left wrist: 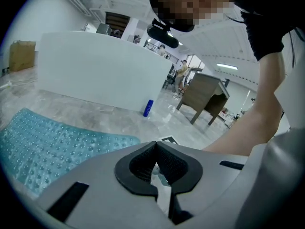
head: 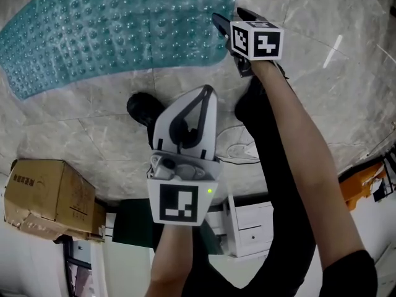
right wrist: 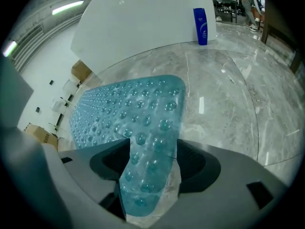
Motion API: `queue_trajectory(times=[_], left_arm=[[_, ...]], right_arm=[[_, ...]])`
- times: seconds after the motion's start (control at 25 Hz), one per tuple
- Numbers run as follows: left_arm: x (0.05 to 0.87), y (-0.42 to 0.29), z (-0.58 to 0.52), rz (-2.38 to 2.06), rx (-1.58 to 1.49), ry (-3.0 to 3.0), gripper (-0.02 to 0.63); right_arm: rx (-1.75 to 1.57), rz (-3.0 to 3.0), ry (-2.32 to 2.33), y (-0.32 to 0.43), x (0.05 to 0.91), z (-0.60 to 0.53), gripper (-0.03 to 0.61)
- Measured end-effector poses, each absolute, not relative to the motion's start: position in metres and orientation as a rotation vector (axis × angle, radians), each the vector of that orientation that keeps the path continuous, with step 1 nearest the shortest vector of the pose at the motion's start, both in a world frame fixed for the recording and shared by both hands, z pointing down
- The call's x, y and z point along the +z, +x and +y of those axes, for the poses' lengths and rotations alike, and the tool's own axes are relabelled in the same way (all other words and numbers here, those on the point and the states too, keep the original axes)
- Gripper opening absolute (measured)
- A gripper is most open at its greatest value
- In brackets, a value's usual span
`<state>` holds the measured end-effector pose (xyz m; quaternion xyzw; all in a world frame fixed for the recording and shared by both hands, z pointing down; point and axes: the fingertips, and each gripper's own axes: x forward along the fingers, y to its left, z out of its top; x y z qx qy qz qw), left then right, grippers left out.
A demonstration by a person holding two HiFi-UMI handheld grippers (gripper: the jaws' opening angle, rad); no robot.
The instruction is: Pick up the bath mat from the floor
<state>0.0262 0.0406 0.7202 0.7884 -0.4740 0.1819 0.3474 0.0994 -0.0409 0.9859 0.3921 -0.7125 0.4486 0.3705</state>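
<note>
The teal, bubble-studded bath mat (head: 111, 30) lies flat on the marble floor, at the top left of the head view. My right gripper (head: 228, 18) is down at the mat's near right corner. In the right gripper view that mat corner (right wrist: 143, 128) runs in between the jaws of the right gripper (right wrist: 151, 142), which stand wide apart and open. My left gripper (head: 209, 90) hangs above bare floor, short of the mat, its jaws meeting at the tips with nothing in them. The left gripper view shows the shut left gripper (left wrist: 155, 144) and the mat (left wrist: 47, 147) at its left.
A cardboard box (head: 46, 193) sits at the left, a white drawer unit (head: 247, 224) behind my arms. A black shoe (head: 143, 109) and a thin cable (head: 238, 150) lie near the grippers. A blue bottle (right wrist: 200, 26) stands by a white partition (left wrist: 105, 70); a wooden desk (left wrist: 205, 97) stands beyond.
</note>
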Motion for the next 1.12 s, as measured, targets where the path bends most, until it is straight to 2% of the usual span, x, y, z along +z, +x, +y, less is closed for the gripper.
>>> queue_trajectory(times=[0.48, 0.88, 0.92, 1.0, 1.12], left_arm=[[0.72, 0.012, 0.038, -1.232, 0.454, 2.044, 0.012], [0.722, 0.016, 0.043, -1.177, 0.485, 2.078, 0.012], [0.722, 0.015, 0.043, -1.178, 0.484, 2.077, 0.012], [0.722, 0.013, 0.044, -1.178, 0.485, 2.074, 0.012], [0.72, 0.015, 0.048, -1.165, 0.496, 2.094, 0.012]], right_arm=[[1.232, -1.691, 1.201, 0.094, 1.008, -0.045, 0.272], [1.213, -1.786, 1.063, 0.06, 1.0, -0.044, 0.268], [1.206, -1.792, 1.061, 0.058, 0.998, -0.046, 0.263], [1.189, -1.799, 1.066, 0.057, 0.993, -0.048, 0.169], [1.201, -1.815, 1.047, 0.056, 0.985, -0.046, 0.153]])
